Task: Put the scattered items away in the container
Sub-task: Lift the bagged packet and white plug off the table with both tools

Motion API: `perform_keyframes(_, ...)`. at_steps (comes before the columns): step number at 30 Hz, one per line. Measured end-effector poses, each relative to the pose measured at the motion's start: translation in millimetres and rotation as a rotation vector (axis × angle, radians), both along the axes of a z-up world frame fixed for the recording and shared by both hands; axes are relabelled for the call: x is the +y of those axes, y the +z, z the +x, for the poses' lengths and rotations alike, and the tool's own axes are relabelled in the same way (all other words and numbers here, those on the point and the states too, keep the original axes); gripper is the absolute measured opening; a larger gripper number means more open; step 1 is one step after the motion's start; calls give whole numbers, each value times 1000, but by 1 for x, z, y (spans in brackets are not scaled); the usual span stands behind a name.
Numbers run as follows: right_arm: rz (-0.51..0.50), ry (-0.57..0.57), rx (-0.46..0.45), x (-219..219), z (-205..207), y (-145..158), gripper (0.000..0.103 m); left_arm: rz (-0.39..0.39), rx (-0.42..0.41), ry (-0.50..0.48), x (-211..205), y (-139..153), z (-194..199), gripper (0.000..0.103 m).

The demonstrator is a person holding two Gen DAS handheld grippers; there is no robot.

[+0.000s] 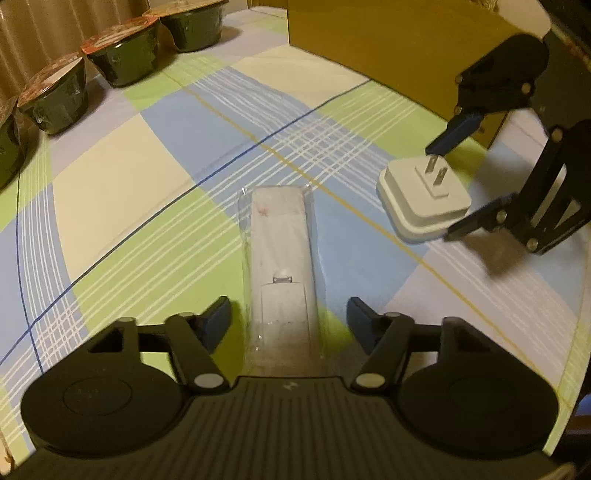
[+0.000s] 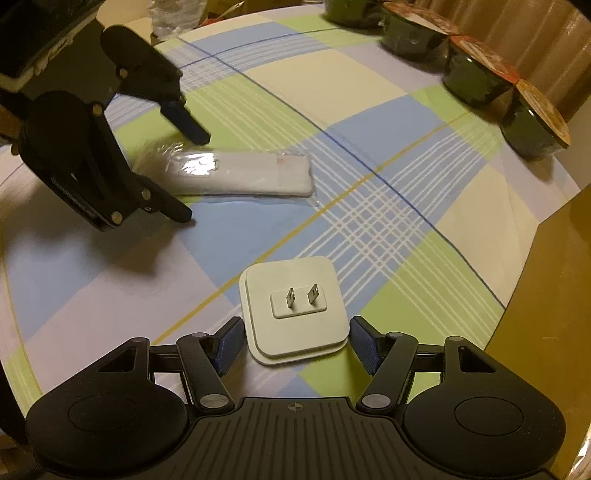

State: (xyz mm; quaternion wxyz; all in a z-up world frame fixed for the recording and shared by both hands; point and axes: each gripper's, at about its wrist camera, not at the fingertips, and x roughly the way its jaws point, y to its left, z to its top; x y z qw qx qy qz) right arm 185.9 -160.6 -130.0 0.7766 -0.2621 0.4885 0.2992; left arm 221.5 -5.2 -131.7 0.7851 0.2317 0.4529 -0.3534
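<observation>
In the left wrist view, the left gripper is wide open and holds nothing. Its two blue pads stand on either side of a long white remote in a clear plastic wrap, without touching it. The remote lies flat on the checked cloth of the surface. To the right, the right gripper is also spread, around a white plug adapter. A brown cardboard box stands behind. Dark bowls with lids are in a row at the far left.

In the right wrist view, the right gripper is open with the plug adapter between its pads, prongs up; contact cannot be told. The left gripper stands over the near end of the remote. The box wall is at the right.
</observation>
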Motion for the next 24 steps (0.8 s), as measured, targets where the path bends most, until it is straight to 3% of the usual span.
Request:
perform_keyframes(1,5,-1,-1,0,1,0,69,-4,6,3,0,0,1,60)
perform_keyframes(3,14,-5,-15,0,2,1,98,-6,13,5,1,0,0,56)
perform_keyframes(11,53,-13,-18,1,8,2,99,-19,50,39,-1,-1,1,48)
perform_keyframes(15,65,-9,-14,1,11,3,99,-17,54,41,-2,0,1,38)
perform_keyframes(19,73,-6,-6,0,12,2,99,-15,54,41,-2,0,-1,38)
perform_keyframes(24,78,-6,-2,-3,12,2,99,-9,46,54,1,0,1,46)
